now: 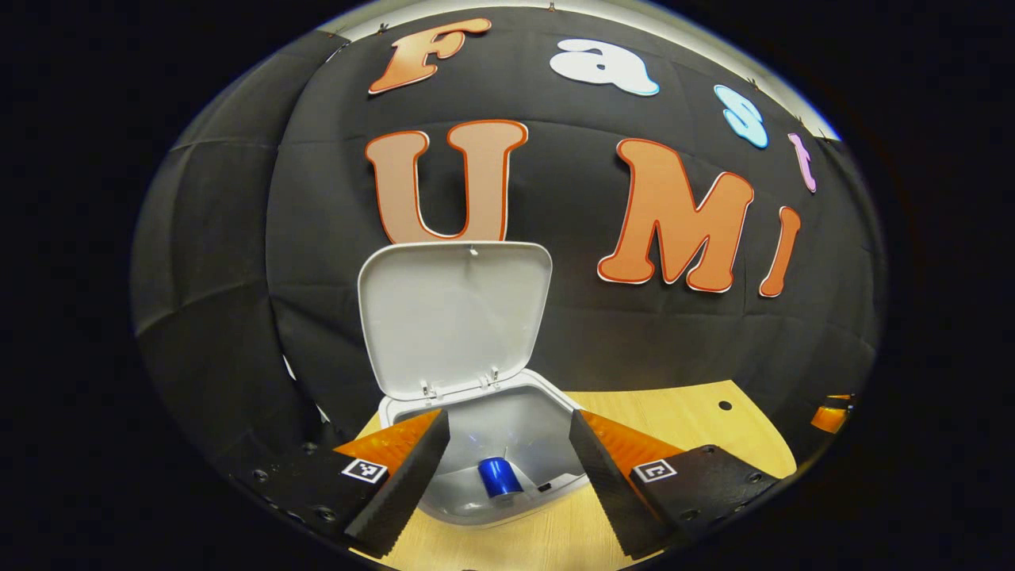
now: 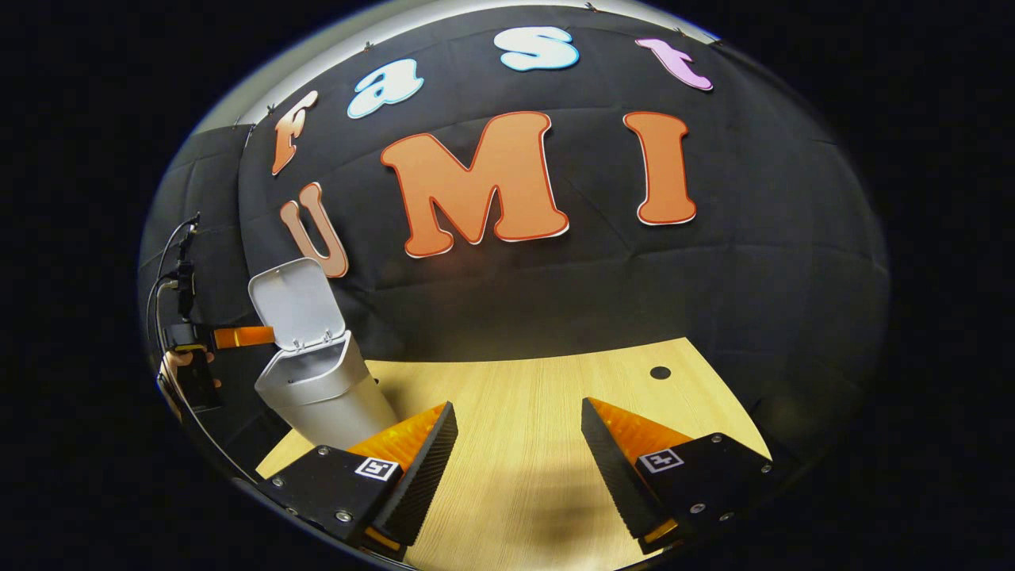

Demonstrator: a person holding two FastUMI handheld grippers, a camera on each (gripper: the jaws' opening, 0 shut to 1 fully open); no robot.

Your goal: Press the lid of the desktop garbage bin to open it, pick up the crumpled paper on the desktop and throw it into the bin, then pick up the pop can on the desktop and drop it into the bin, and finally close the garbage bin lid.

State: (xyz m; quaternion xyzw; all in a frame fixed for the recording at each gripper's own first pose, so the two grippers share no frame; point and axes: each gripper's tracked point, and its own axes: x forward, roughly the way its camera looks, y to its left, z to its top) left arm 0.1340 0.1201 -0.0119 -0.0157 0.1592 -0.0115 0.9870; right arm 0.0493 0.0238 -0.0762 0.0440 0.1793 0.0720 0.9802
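Since the blue pop can (image 1: 499, 477) already lies inside, we judge closing comes next.
Bin: light grey plastic desktop garbage bin (image 1: 507, 500), just beyond our left gripper (image 1: 507, 484).
Lid: white hinged lid (image 1: 456, 317) upright, far side.
Left gripper: released, nearer.
Right gripper (image 2: 519, 468): released, over wooden desk (image 2: 547, 388), bin far left.

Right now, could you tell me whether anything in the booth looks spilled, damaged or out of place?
Nothing stands out. The garbage bin stands upright on the desk with its lid raised, and the blue pop can lies inside it. I see no spill or damage.
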